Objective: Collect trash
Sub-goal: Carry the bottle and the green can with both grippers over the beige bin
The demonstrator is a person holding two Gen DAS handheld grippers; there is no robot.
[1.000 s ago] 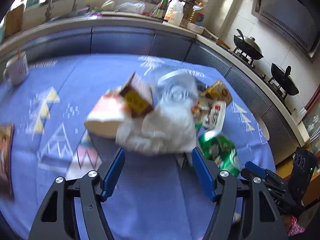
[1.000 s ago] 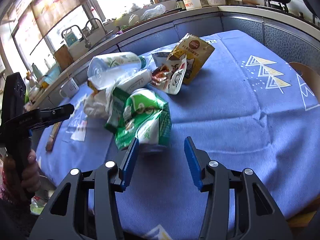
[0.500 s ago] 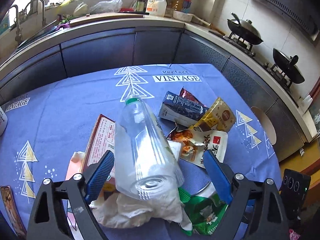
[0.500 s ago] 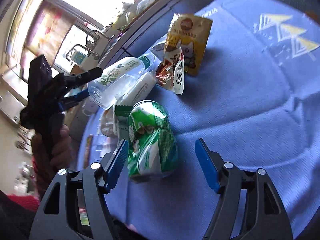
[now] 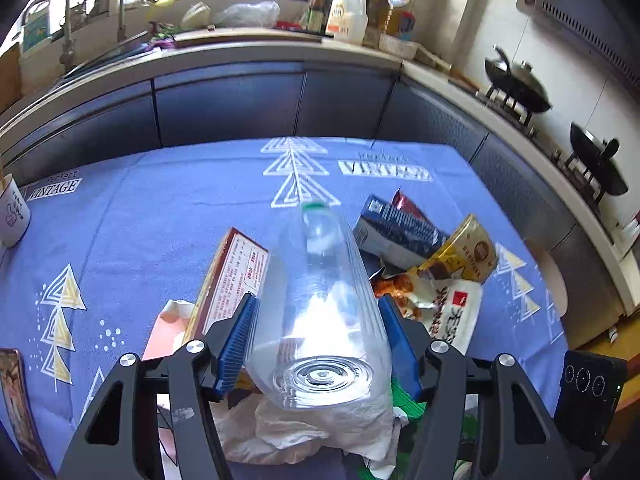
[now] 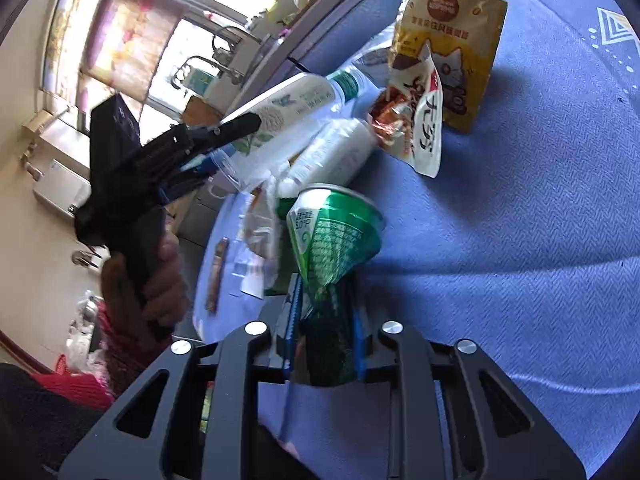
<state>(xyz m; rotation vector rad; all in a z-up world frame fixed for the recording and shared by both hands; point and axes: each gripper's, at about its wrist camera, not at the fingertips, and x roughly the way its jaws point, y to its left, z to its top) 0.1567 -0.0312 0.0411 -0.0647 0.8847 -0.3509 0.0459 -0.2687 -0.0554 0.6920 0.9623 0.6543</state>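
1. At the far left of the blue patterned table [image 5: 160, 216] stands a white mug [image 5: 14, 216], well apart from the pile of trash around the clear plastic bottle [image 5: 320, 300].
2. Just left of the bottle lies a red-edged carton [image 5: 236, 276], partly under it, with crumpled white paper [image 5: 304, 428] beneath the bottle's base.
3. The left tongs [image 5: 316, 328] are closing on the bottle; both blue pads touch its sides, and the bottle lies lengthwise between them, green cap pointing away.
4. Right of the bottle sit a dark blue box [image 5: 396, 232], a gold snack pouch [image 5: 464, 252] and a white torn wrapper [image 5: 448, 312].
5. Nearest the viewer, right of the bottle's base, the right tongs [image 6: 324, 312] are closing on a crushed green paper cup [image 6: 332, 232], pinching its narrow lower end.
6. Risk: the bottle is smooth, thin and empty, so in all likelihood it could buckle or squirt forward out of the pads if squeezed hard.
7. Risk: the cup is held only at its flattened tip, so it may swing or slip when lifted.
8. Risk: the two tongs work close together and might knock each other or drag neighbouring wrappers off the pile.
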